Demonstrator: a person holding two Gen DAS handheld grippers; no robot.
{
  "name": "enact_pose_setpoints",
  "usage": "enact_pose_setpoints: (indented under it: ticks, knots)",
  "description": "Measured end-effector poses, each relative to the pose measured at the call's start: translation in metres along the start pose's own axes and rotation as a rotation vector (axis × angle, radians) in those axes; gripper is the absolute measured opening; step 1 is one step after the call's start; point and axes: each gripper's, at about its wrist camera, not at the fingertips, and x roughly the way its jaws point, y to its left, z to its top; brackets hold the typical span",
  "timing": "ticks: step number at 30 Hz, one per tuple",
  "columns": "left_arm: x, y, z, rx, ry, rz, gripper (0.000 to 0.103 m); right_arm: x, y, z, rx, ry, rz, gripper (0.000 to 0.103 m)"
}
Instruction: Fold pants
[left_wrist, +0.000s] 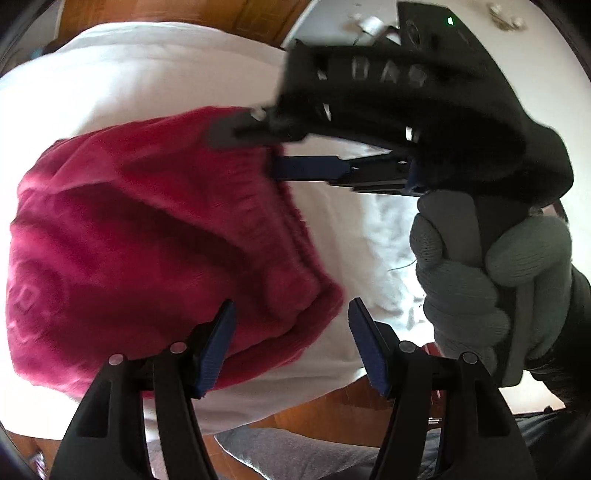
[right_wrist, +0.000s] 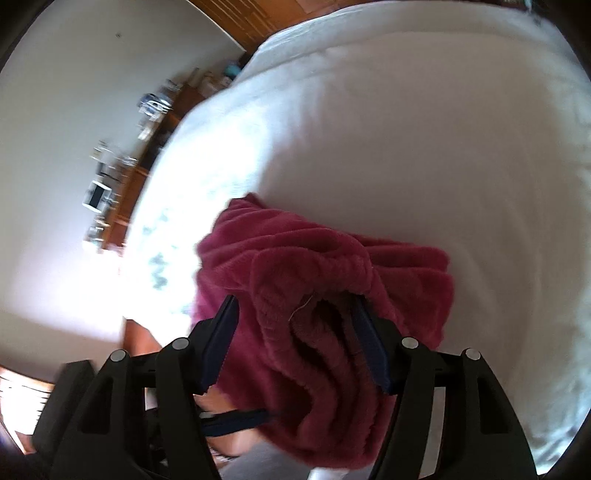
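A bundle of deep-pink fleece pants (left_wrist: 155, 236) lies partly folded on a bed covered with a white sheet (left_wrist: 122, 74), its ribbed elastic waistband (left_wrist: 295, 236) turned toward the near edge of the mattress.

Seen from the left wrist camera, the left gripper (left_wrist: 291, 347), black with blue pads, hovers at the near corner of the garment. Its jaws stand apart and nothing is pinched: the left pad sits over the fleece, the right pad over bare sheet, and the corner of the pants shows in the gap between them.

Across the bundle, the right gripper (left_wrist: 258, 144) reaches in from the right side of that view, held by a hand in a grey knit glove (left_wrist: 476, 280). Its blue finger (left_wrist: 310, 168) lies against the far end of the waistband, where the fabric hides the tips.

From the right wrist camera, the same pants (right_wrist: 399, 266) fill the lower centre of the frame, and the right gripper (right_wrist: 295, 332) has a thick gathered fold of the waistband (right_wrist: 325, 266) bunched between its jaws, which are spread moderately wide around the cloth. The right pad presses into the fabric; motion blur makes contact on the left pad harder to judge.

A wooden floor (right_wrist: 258, 22) and a cluttered wooden shelf (right_wrist: 122, 184) along a white wall lie beyond the bed, both blurred.
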Motion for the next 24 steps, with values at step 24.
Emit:
enact_pose_setpoints:
  ticks: [24]
  knots:
    - [0.072, 0.026, -0.003, 0.010, 0.127, 0.082, 0.065, 0.015, -0.109, -0.046, 0.219, 0.004, -0.281, 0.016]
